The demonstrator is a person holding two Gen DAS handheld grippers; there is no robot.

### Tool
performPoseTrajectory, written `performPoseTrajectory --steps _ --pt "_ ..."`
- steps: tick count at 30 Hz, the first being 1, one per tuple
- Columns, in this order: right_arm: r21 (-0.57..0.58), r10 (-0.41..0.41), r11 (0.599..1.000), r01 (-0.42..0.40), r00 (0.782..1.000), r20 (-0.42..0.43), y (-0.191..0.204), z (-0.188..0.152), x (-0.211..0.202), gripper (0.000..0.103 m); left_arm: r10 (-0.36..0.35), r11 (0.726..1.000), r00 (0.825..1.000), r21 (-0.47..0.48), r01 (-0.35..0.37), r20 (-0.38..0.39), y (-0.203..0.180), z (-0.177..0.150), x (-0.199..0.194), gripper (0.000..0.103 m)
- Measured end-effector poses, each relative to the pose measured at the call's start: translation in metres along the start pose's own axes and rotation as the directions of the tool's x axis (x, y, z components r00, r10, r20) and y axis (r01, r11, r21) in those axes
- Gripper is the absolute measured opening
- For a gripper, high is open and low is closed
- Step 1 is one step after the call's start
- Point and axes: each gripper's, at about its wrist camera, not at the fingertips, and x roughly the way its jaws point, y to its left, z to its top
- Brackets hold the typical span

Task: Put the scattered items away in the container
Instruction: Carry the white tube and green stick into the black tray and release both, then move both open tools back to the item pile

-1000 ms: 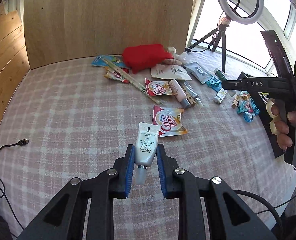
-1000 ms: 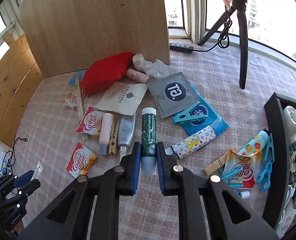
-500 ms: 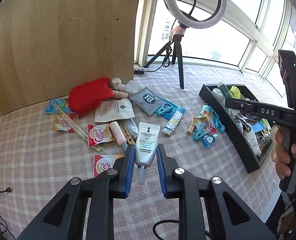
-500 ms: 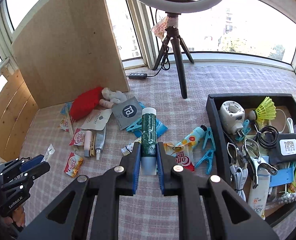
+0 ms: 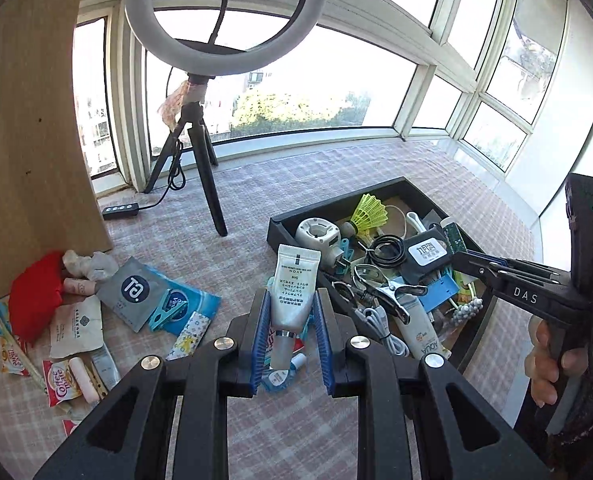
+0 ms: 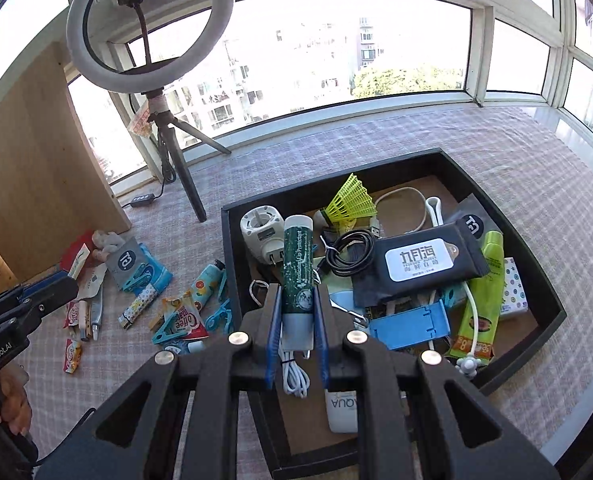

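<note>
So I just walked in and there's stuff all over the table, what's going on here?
A person is tidying loose items into the black tray, working with a claw in each hand. The left claw is clamped on a white cream tube, held just short of the tray's near edge. The right claw grips a green lip balm stick above the already crowded tray. Sachets, clips and small tubes lie on the checked cloth waiting to be collected.

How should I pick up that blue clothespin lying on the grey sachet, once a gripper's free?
Judging by its pose, come from above and close across the blue clothespin's narrow body, mid-length. It lies flat atop the grey sachet, so a low side approach would likely snag the packets.
</note>
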Motion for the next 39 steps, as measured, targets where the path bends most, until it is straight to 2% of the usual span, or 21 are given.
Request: performPoseTrajectory --steps 9,17,20,21,22,24,26,34,39 --pt "0.087 -0.104 0.991 0.101 0.994 0.038 -0.072 0.037 0.009 0.016 -0.069 0.993 0.998 0.092 0.07 -0.012 -0.074 0.051 0.06 0.021" --pt "0.122 -0.134 0.984 0.129 0.99 0.034 -0.108 0.065 0.033 0.016 -0.128 0.978 0.991 0.164 0.131 -0.028 -0.132 0.097 0.112 0.021" --pt "0.123 -0.115 0.986 0.111 0.993 0.023 -0.117 0.068 0.041 0.016 -0.157 0.971 0.987 0.175 0.163 -0.045 -0.147 0.11 0.13 0.023" --pt "0.124 -0.103 0.987 0.099 0.994 0.021 -0.12 0.069 0.043 0.019 -0.149 0.974 0.988 0.167 0.155 -0.049 -0.149 0.114 0.135 0.028" --pt "0.134 -0.112 0.985 0.108 0.993 0.023 -0.124 0.07 0.044 0.024 -0.144 0.976 0.988 0.156 0.15 -0.049 -0.15 0.117 0.138 0.041" --pt "0.159 -0.127 0.98 0.119 0.991 0.042 -0.131 0.07 0.043 0.05 -0.15 0.978 0.988 0.14 0.155 -0.042 -0.149 0.121 0.14 0.044" --pt "0.175 -0.128 0.978 0.116 0.99 0.06 -0.136 0.069 0.04 0.052 -0.148 0.978 0.988 0.142 0.153 -0.048 -0.147 0.121 0.141 0.044" --pt "0.195 -0.136 0.973 0.125 0.99 0.045 -0.137 0.066 0.04 0.052 -0.137 0.98 0.989 0.138 0.143 -0.05 -0.136 0.115 0.13 0.042" --pt "0.176 -0.123 0.978 0.112 0.991 0.052 -0.123 0.065 0.03 0.052 -0.124 0.982 0.992 0.143 0.127 -0.035 -0.125 0.108 0.104 0.042"
